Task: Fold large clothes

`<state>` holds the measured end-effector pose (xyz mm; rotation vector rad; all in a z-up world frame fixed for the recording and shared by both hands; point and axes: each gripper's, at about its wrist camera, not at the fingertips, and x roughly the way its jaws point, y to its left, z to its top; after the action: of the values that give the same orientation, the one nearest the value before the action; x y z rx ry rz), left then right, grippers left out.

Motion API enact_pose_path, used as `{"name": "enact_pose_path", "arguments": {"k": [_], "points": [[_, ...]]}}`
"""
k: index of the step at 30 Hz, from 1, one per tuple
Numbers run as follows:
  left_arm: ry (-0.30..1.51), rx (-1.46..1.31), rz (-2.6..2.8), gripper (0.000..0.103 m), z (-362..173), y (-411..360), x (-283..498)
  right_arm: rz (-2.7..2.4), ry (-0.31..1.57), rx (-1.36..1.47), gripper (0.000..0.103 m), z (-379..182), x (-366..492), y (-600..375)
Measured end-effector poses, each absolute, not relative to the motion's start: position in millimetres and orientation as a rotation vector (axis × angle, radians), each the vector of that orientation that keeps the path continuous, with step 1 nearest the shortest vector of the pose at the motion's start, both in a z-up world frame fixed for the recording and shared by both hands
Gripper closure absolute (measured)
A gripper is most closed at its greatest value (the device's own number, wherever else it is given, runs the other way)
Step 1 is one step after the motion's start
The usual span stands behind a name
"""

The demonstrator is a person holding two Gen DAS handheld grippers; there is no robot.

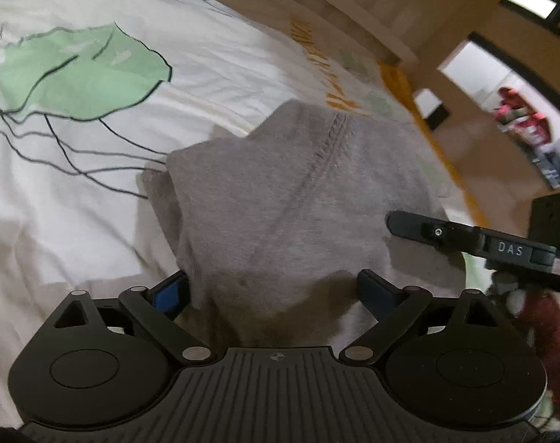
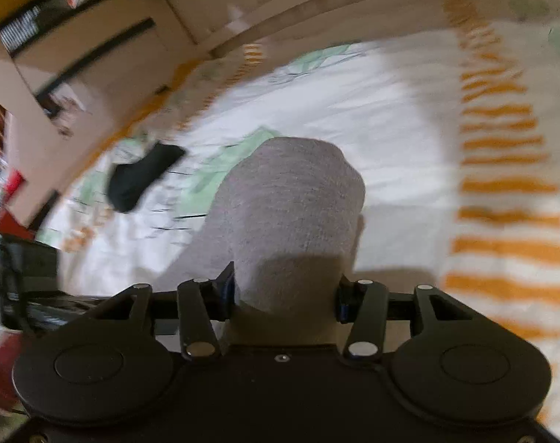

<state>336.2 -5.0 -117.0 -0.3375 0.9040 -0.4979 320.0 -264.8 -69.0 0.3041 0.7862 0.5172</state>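
A grey garment [image 1: 280, 192] lies folded on a white bed sheet [image 1: 77, 203] printed with green leaves. My left gripper [image 1: 272, 291] is open, its blue-padded fingers [image 1: 169, 291] spread on either side of the garment's near edge. In the right wrist view the grey garment [image 2: 291, 203] bulges up between the fingers of my right gripper [image 2: 285, 291], which are closed in against the cloth. The right gripper's finger also shows at the right of the left wrist view [image 1: 464, 236], over the garment's right edge.
The sheet has orange stripes [image 2: 501, 184] along one side. A wooden bed frame [image 1: 353, 11] runs along the far edge. A dark object [image 2: 140, 177] lies on the sheet at left. Shelves and furniture [image 2: 77, 37] stand beyond the bed.
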Motion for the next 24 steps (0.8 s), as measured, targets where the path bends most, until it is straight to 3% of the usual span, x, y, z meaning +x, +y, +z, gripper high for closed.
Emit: {"name": "enact_pose_path", "arguments": {"k": [7,13,16,24], "points": [[0.836,-0.247,-0.395,0.007,-110,-8,321,0.386,0.762,0.197,0.015,-94,314,-259],[0.7,-0.173,-0.222,0.008,-76,0,292,0.332,0.668,0.12,0.013,-62,282,-269],[0.658,-0.147,-0.134,0.008,-58,0,273,0.311,0.632,0.091,0.0,-44,267,-267],[0.645,-0.064,0.062,0.008,-27,-28,227,0.284,0.62,0.029,0.001,-18,217,-259]]}}
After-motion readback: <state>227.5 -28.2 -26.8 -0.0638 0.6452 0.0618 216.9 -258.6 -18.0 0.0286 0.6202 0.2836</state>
